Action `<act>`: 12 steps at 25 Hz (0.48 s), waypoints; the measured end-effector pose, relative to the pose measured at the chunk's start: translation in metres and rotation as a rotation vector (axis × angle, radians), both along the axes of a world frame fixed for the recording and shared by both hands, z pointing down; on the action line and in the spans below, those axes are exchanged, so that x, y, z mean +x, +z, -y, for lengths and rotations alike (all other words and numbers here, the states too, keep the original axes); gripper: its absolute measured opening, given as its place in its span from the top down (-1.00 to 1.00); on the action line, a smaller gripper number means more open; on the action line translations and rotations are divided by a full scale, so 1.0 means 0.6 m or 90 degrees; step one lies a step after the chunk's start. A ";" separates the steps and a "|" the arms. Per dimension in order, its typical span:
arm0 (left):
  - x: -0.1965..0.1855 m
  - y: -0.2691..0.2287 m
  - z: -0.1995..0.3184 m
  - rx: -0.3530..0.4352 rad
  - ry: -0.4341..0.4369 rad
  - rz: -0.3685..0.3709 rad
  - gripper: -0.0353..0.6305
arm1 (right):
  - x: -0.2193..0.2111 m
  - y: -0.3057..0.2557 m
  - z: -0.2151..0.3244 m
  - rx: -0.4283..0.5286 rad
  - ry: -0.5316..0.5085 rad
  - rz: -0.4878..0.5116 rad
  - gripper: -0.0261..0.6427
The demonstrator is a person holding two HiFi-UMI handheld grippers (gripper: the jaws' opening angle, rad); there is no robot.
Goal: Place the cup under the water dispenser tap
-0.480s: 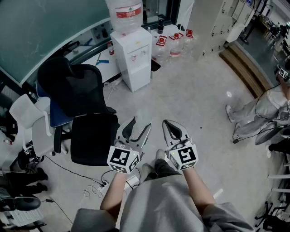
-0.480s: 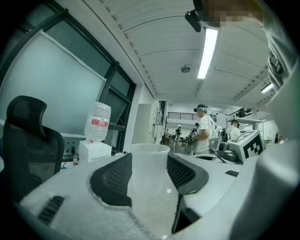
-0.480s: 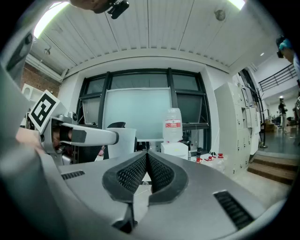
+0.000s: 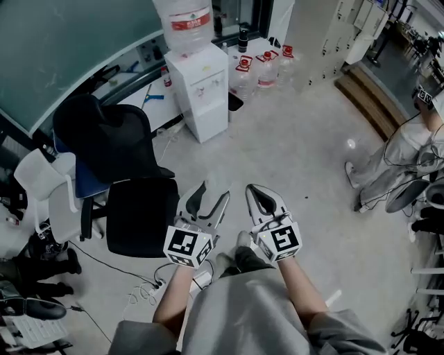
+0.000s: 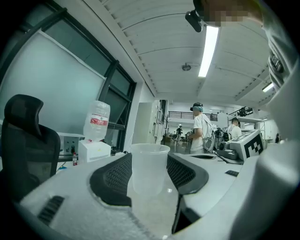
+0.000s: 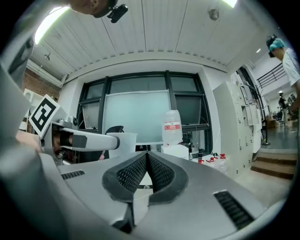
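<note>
The left gripper pinches the clear cup upright between wide-set jaws; the right gripper is closed and empty. The water dispenser stands well ahead of both. Carry the cup level. The tap is too small to make out, so aim only once near.

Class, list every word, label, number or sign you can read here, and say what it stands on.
No text is legible.
Red label on the water bottle atop the water dispenser: too blurred to read.
Red tags on the floor bottles: too small.
Marker cubes: square patterns, no letters.
</note>
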State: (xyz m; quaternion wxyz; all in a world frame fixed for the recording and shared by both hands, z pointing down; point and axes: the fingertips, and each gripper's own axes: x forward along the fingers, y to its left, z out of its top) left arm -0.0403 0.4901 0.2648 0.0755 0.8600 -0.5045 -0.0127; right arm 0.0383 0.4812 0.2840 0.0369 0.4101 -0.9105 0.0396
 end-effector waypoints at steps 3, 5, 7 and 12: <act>0.011 0.002 0.026 -0.002 -0.002 0.003 0.20 | 0.012 -0.002 0.024 0.002 -0.002 0.001 0.89; 0.021 0.004 0.047 -0.004 -0.001 0.009 0.20 | 0.023 0.000 0.043 -0.010 -0.001 -0.004 0.89; 0.032 0.007 0.071 -0.005 -0.003 0.014 0.20 | 0.037 0.004 0.067 -0.011 0.004 -0.001 0.89; 0.060 0.013 0.132 -0.010 -0.008 0.032 0.20 | 0.066 0.005 0.133 0.014 0.007 0.038 0.89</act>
